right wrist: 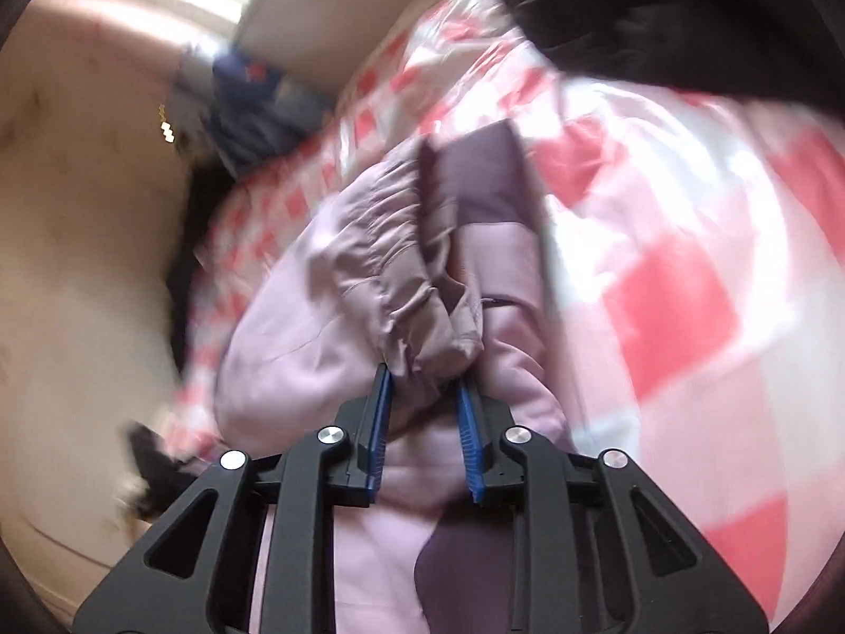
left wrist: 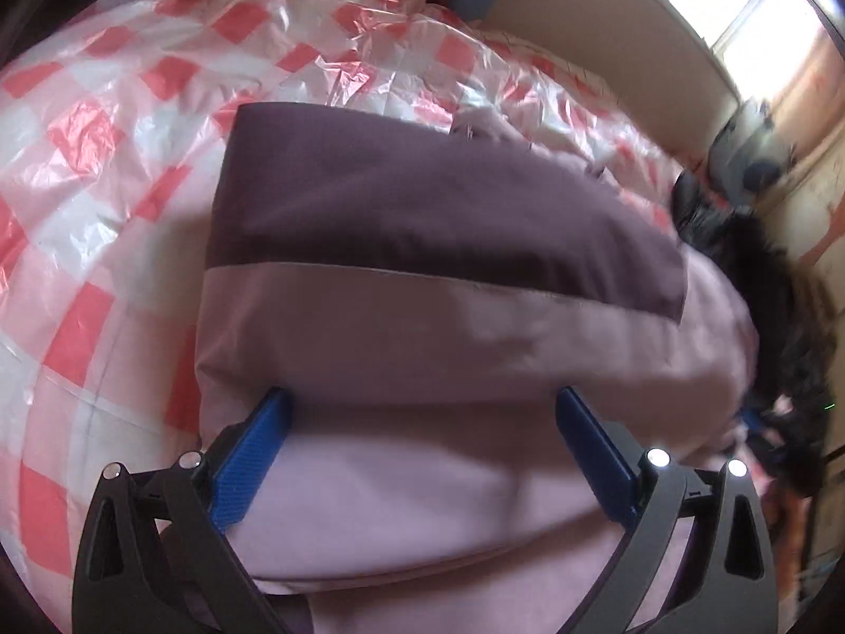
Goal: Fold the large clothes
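Two grippers are on one garment: a puffy lilac jacket with a dark plum band, lying in a folded bundle on the crinkly red-and-white checked plastic sheet that covers the bed. In the left wrist view the jacket fills the centre, its plum panel toward twelve o'clock and pale fabric running down to six. The left gripper has its blue pads spread wide, the pale fabric bulging between them with nothing pinched. The right gripper has its jaws drawn close on a gathered, elasticated edge of the jacket, which bunches up toward twelve o'clock from the tips; the pads appear to press the cloth, though blur makes the contact hard to judge.

My worry is that bite. It looks shallow, near the fingertips, on slick padded fabric, so a quick pull could slide the hem free and let the fold spring open. The plastic sheet is slippery too, so the whole bundle may skate instead of folding. A dark furry garment at three o'clock could get snagged.
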Demonstrator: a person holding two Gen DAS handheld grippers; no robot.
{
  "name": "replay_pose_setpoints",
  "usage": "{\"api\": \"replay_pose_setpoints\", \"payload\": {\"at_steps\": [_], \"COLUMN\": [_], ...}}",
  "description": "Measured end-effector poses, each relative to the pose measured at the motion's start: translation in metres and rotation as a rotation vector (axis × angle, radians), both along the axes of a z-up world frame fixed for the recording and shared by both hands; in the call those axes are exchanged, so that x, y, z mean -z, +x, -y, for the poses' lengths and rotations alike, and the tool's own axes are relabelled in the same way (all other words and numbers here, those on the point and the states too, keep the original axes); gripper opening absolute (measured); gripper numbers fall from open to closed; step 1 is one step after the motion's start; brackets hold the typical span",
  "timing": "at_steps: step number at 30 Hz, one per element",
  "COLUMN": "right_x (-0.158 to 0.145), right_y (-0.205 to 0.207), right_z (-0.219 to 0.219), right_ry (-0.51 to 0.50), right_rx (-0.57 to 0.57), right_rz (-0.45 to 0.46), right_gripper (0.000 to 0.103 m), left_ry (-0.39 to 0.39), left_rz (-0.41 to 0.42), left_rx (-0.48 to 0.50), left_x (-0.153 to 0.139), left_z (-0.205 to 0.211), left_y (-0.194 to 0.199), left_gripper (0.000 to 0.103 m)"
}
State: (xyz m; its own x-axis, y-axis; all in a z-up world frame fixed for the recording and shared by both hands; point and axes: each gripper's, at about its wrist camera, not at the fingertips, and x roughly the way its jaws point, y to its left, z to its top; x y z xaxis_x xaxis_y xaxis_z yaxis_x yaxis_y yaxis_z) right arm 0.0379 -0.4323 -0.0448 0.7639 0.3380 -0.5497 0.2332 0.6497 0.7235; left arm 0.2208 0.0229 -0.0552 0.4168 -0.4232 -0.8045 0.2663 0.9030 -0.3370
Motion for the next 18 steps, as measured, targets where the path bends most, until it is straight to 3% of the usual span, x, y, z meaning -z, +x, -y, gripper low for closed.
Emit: {"api": "replay_pose_setpoints", "payload": {"at_steps": [2, 3, 4, 6, 8, 9, 11, 13, 15, 18], "right_x": [-0.023, -0.045, -0.066, -0.099, -0.114, -0.112, -0.085, -0.042, -0.001, -0.005], "right_y": [-0.016, -0.020, -0.018, 0.001, 0.041, 0.058, 0.101, 0.125, 0.137, 0.128], "right_z": [0.005, 0.002, -0.006, -0.034, -0.077, -0.092, -0.116, -0.111, -0.099, -0.098], "right_ry": [-0.093, -0.169, -0.260, -0.393, -0.543, -0.606, -0.740, -0.729, -0.650, -0.653], "right_rx": [0.104, 0.139, 0.154, 0.091, -0.049, -0.101, -0.161, -0.173, -0.201, -0.195], "right_rz": [0.031, 0.090, 0.137, 0.211, 0.202, 0.183, 0.045, -0.102, -0.152, -0.142], "right_gripper": [0.042, 0.045, 0.055, 0.066, 0.070, 0.070, 0.070, 0.070, 0.070, 0.070], "left_ry": [-0.012, -0.048, -0.063, -0.058, -0.052, -0.054, -0.066, -0.059, -0.037, 0.080], "left_rz": [0.059, 0.108, 0.144, 0.217, 0.245, 0.237, 0.175, 0.121, 0.108, 0.144], "left_rx": [0.000, -0.001, -0.002, -0.005, -0.001, -0.006, -0.028, -0.026, 0.028, 0.052], "left_x": [-0.015, -0.029, -0.040, -0.059, -0.065, -0.062, -0.044, -0.024, -0.003, -0.001], "left_z": [-0.001, -0.004, -0.005, 0.001, 0.011, 0.014, 0.020, 0.026, 0.036, 0.049], "left_y": [-0.007, -0.010, -0.011, -0.010, -0.002, 0.004, 0.021, 0.032, 0.036, 0.027], "left_gripper": [0.096, 0.096, 0.096, 0.096, 0.096, 0.096, 0.096, 0.096, 0.096, 0.096]}}
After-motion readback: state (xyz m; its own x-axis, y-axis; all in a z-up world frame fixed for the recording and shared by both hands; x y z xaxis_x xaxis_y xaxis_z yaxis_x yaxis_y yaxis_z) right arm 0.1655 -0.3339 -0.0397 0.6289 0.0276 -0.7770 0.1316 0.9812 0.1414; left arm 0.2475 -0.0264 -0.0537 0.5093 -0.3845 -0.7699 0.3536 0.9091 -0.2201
